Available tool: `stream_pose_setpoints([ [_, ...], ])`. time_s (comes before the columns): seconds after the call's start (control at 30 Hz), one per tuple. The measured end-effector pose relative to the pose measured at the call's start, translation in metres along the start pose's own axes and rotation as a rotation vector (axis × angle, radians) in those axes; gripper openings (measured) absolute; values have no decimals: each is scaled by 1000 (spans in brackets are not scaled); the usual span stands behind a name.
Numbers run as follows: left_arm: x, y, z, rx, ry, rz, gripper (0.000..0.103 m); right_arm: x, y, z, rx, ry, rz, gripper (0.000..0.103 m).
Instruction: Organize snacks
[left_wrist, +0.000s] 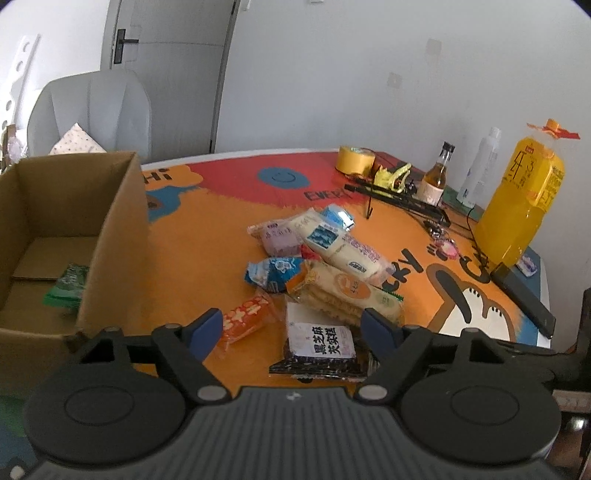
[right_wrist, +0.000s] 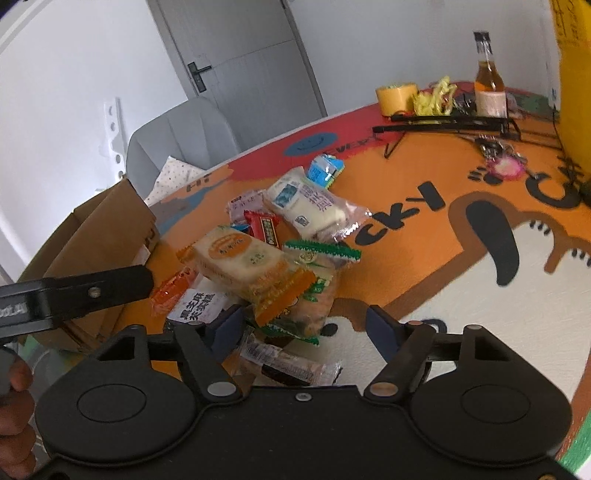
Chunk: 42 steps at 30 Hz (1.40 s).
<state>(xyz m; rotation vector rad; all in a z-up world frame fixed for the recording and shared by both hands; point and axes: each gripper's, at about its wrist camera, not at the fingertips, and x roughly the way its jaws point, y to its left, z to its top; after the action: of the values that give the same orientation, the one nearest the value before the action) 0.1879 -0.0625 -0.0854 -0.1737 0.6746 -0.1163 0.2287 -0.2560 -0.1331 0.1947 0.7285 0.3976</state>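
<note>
Several light, crinkly plastic-wrapped snack packets lie heaped on the orange printed tablecloth beside the open cardboard box. We'd pinch their slippery sealed edges gently; left gripper and right gripper stand apart, empty.

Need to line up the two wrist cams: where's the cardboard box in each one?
Left wrist: cardboard box fills the left edge, open top toward the camera, a green packet inside.
Right wrist: box sits at centre-left, partly behind the left gripper's black finger.
Shared landmark: the yellow tape roll at the table's far side, near the small bottle.
</note>
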Motion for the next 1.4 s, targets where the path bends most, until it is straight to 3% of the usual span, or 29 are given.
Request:
stream_pose_setpoints([
  [0.23, 23, -10, -4, 10, 41, -15, 81, -5, 3, -6, -92, 0, -15, 63],
  [0.37, 34, -14, -8, 16, 61, -23, 81, -9, -3, -7, -87, -2, -7, 55],
  [0.53, 45, -20, -13, 29, 79, -24, 81, -16, -10, -9, -75, -2, -21, 54],
  [0.73, 52, -24, -19, 53, 76, 2, 74, -24, -14, -13, -60, -2, -62, 64],
  [0.9, 49, -23, -19, 53, 70, 13, 51, -26, -6, -18, -77, 3, -98, 75],
  [1.07, 39, -20, -18, 58, 79, 2, 46, -23, 6, -26, -133, 0, -140, 75],
  [1.13, 35, -17, -17, 47, 80, 1, 45, -23, 10, -28, -152, -7, -145, 64],
  [1.2, 30, -16, -17, 44, 72, 1, 45, -23, 11, -27, -165, -10, -154, 40],
  [1.27, 24, -15, -15, 41, 59, -1, 45, -24, 7, -24, -142, -6, -134, 26],
  [1.4, 10, -12, -10, 36, 22, 5, 44, -26, 6, -23, -120, 0, -101, 19],
])
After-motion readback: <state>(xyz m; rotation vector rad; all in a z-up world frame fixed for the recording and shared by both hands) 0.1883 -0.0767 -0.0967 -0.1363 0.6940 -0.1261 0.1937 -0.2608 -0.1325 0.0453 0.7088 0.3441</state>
